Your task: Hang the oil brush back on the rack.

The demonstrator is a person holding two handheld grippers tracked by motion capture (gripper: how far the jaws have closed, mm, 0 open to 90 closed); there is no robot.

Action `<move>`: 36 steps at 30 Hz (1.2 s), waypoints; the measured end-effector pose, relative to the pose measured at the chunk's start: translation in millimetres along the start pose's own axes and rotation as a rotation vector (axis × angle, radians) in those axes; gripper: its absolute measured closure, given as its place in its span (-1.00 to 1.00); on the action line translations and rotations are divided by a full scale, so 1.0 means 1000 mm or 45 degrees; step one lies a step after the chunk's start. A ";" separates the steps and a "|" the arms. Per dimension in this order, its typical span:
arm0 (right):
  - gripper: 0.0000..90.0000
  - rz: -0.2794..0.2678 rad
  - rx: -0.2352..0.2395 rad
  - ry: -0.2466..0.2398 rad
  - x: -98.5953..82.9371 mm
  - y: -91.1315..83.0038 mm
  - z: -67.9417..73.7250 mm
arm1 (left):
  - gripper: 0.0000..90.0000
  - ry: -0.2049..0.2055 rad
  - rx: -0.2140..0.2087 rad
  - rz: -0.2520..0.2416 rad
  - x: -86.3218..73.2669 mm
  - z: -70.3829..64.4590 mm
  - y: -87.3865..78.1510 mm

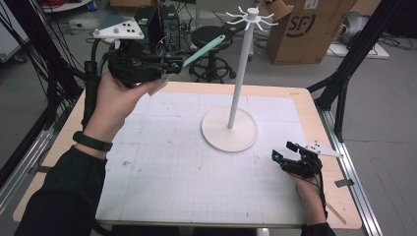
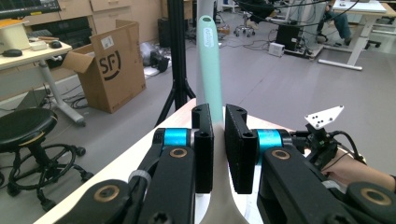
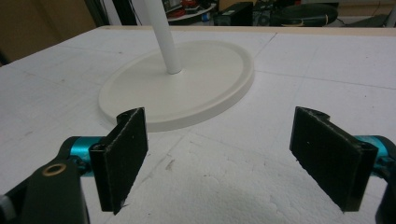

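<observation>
Left tongs [image 1: 172,63] up high over the far left corner of the counter [image 1: 305,105], gripped in a hand [image 1: 115,98] with a dark band at the wrist. Clamped tight on a spatula [image 1: 204,50]: mint-green handle pointing away and up to the right, toward the white stand [image 1: 236,88]; pale blade poking out below the jaws, just by the thumb. Seen from the left gripper view, same story: jaws pressed in on the neck of the spatula [image 2: 209,70], green handle rising straight ahead between them, pale blade widening at the bottom edge. Spatula clear of the counter, held in the air, well short of the hooks at the top of the stand.

Stand upright on its round base [image 1: 229,129], a little right of the counter's middle, thin pole rising to a ring of small white hooks [image 1: 251,17]. Nothing hanging there.

Right tongs [image 1: 284,151] low at the right edge of the counter, resting near the white mat, jaws pointing left toward the base. Wide apart, nothing between them. From the right gripper view, two black pads spread to either side, bare white mat [image 3: 224,163] below, round base [image 3: 187,88] and foot of the pole just ahead.

Beyond the counter: a black stool [image 1: 211,39] and a cardboard box [image 1: 305,27] on the floor.
</observation>
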State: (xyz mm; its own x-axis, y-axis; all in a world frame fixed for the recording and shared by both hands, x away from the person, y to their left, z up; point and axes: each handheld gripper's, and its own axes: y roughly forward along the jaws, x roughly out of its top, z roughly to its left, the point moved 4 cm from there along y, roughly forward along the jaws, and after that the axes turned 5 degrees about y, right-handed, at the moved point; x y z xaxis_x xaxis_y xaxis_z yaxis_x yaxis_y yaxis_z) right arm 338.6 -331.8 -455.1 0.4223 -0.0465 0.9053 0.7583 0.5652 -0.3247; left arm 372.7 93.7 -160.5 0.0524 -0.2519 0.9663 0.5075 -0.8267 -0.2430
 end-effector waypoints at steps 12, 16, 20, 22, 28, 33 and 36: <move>-0.58 0.000 0.000 0.001 0.000 0.000 0.000 | 0.83 -0.024 -0.001 -0.055 0.010 0.003 0.001; -0.58 0.002 0.002 -0.002 0.000 0.000 0.000 | 0.83 -0.031 -0.002 -0.064 0.012 0.006 0.002; -0.58 -0.001 0.001 -0.002 0.000 0.000 0.000 | 0.83 -0.035 -0.002 -0.072 0.014 0.007 0.003; -0.58 -0.001 0.001 -0.002 0.000 0.000 0.000 | 0.83 -0.039 0.000 -0.076 0.015 0.008 0.004; -0.58 -0.001 0.003 -0.001 0.000 0.000 0.000 | 0.83 -0.047 0.002 -0.079 0.015 0.011 0.009; -0.58 0.002 0.002 0.007 0.000 0.000 0.000 | 0.83 -0.056 -0.005 -0.076 0.014 0.013 0.012; -0.58 0.000 0.003 0.007 0.000 -0.001 0.000 | 0.83 -0.056 -0.013 -0.078 0.014 0.013 0.013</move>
State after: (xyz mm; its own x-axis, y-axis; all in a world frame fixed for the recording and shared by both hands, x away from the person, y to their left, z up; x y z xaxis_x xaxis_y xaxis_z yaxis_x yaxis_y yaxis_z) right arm 338.2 -332.5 -455.0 0.4250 -0.0514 0.9037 0.7575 0.5668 -0.3240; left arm 391.7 86.1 -149.3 0.0596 -0.1784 0.9822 0.5021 -0.8450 -0.1839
